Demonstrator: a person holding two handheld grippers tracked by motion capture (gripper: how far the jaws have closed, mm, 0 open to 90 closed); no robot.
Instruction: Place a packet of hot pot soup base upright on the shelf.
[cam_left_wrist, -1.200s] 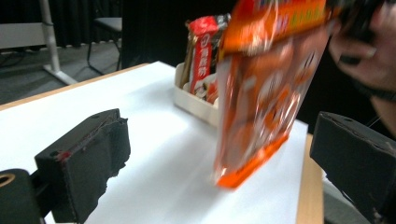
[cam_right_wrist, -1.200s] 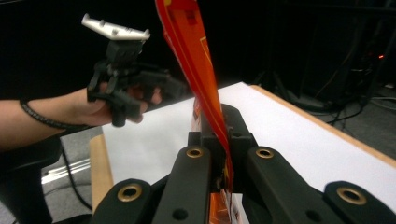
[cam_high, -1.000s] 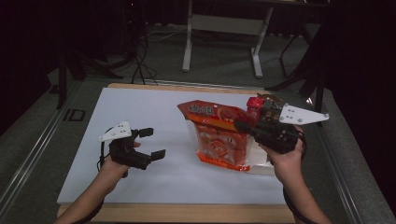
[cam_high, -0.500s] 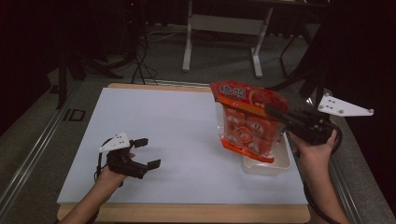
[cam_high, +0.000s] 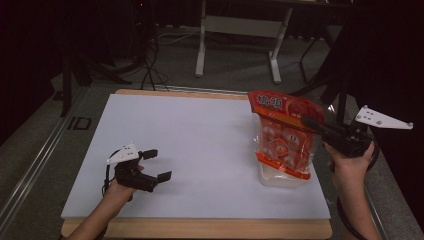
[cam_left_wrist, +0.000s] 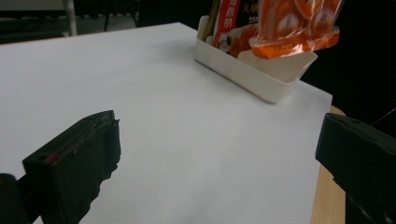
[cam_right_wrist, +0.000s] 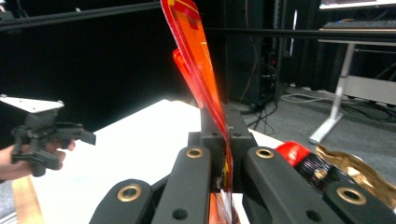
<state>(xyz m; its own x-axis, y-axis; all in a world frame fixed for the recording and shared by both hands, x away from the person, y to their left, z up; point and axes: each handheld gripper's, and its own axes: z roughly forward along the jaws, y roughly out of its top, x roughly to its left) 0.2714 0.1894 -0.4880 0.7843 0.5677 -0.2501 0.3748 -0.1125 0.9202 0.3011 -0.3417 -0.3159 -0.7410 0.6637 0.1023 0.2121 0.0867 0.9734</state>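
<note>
An orange-red snack bag (cam_high: 285, 135) hangs upright over a white bin (cam_high: 280, 179) at the table's right side, its lower edge near the bin's rim. My right gripper (cam_high: 309, 121) is shut on the bag's right edge; in the right gripper view the bag (cam_right_wrist: 196, 60) rises thin between the closed jaws of that gripper (cam_right_wrist: 223, 121). My left gripper (cam_high: 157, 165) rests open near the front left of the white table, nothing between its jaws. From the left gripper (cam_left_wrist: 219, 154) the bag (cam_left_wrist: 299, 23) shows above the bin (cam_left_wrist: 261, 77).
More packets stand in the bin (cam_left_wrist: 229, 28), among them a red one (cam_right_wrist: 303, 161) and a gold one (cam_right_wrist: 355, 172). The white table sheet (cam_high: 200, 140) has a wooden front edge (cam_high: 200, 227). A metal desk frame (cam_high: 240, 25) stands beyond the table.
My right gripper has carried the bag to the right and up, so it now hangs over the bin. My left gripper has drawn back toward the front left, still open.
</note>
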